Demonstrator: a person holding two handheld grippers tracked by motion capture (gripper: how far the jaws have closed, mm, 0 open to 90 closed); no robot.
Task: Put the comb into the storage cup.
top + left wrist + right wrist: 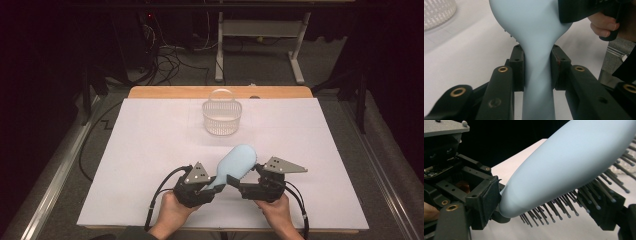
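Note:
A light blue hairbrush [237,160] with dark bristles hangs tilted above the front of the white table [145,150], head pointing away and to the right. My left gripper [212,186] is shut on its slim handle; in the left gripper view [537,67] both pads press the handle [536,82]. My right gripper [241,182] comes in from the right with its jaws spread wide. In the right gripper view [549,205] the brush head [574,157] lies across the gap, its narrow end against the left pad and its bristles [564,210] over the right one.
A white slotted basket [221,117] with a hoop handle stands at the far middle of the table, and it also shows in the left gripper view [436,12]. A desk frame [260,45] and cables lie on the floor beyond.

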